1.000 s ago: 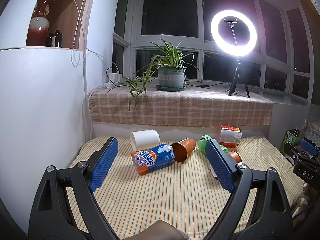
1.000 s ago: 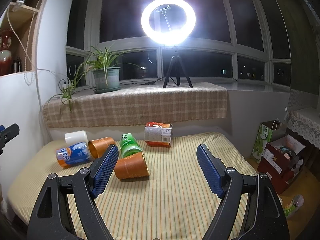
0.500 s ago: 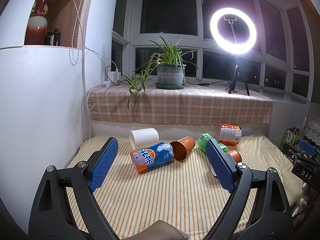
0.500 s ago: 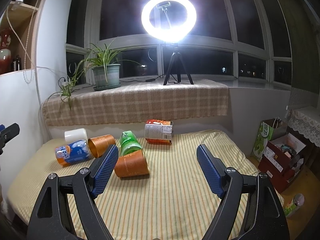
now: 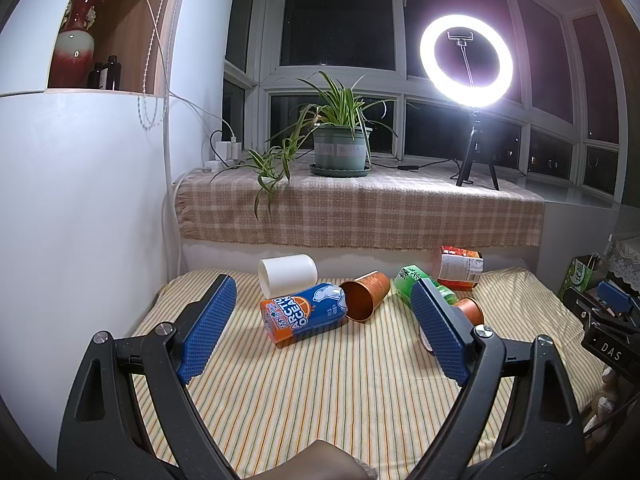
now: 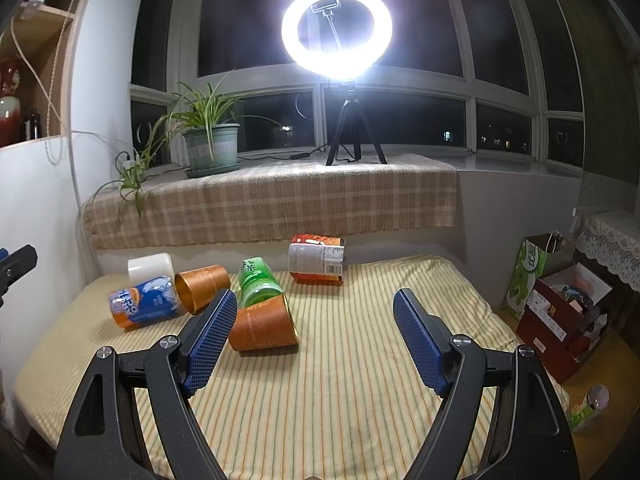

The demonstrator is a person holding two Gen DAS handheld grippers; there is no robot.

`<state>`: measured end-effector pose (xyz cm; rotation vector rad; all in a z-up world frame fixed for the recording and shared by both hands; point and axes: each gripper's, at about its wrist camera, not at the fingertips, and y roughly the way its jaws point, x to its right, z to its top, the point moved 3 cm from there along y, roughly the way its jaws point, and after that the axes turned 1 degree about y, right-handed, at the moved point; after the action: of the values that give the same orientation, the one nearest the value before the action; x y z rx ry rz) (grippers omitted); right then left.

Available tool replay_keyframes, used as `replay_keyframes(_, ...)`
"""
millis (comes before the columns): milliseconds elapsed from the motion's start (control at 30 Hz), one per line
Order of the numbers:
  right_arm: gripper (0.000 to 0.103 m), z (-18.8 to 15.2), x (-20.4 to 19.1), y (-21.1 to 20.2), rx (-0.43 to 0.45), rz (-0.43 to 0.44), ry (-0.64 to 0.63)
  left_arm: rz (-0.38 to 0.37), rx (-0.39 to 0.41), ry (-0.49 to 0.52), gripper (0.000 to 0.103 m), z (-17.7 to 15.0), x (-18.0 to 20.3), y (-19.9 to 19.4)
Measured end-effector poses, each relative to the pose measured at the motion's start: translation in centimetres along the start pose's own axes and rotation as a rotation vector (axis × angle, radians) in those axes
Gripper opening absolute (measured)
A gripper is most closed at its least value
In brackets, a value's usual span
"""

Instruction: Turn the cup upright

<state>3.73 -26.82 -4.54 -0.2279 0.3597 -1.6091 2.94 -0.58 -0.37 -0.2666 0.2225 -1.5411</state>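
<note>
Toward the back edge of the striped mattress (image 6: 360, 380), six cups are seen tipped over, the nearest orange paper cup (image 6: 264, 326) lying just beside the right gripper (image 6: 310, 338), whose jaws, like the left gripper (image 5: 320, 330)'s, are held wide open and empty, presumably for a grasp.

Both wrist cameras look forward and slightly down from just above the striped bed (image 5: 340, 392) toward the window, the left view from nearer the left wall, both sharing the toppled cups, cans and ring light (image 6: 336, 28).
</note>
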Motion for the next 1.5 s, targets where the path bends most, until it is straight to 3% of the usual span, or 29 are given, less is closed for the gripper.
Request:
replay_keyframes(967, 0.08, -0.1, -0.8, 2.0, -0.048, 0.023, -0.018, 0.007, -0.017, -0.003, 0.091, -1.5, -0.1, 0.8)
replay_keyframes(1133, 0.08, -0.1, -1.4, 3.6, -0.08, 0.044, -0.03, 0.016, -0.041, -0.011, 0.091, -1.6, -0.8, 1.4)
replay_keyframes(1500, 0.08, 0.8, -3.2, 10.4, -0.222, 0.174, -0.066, 0.044, -0.123, -0.036, 0.091, -2.4, -2.9, 3.3)
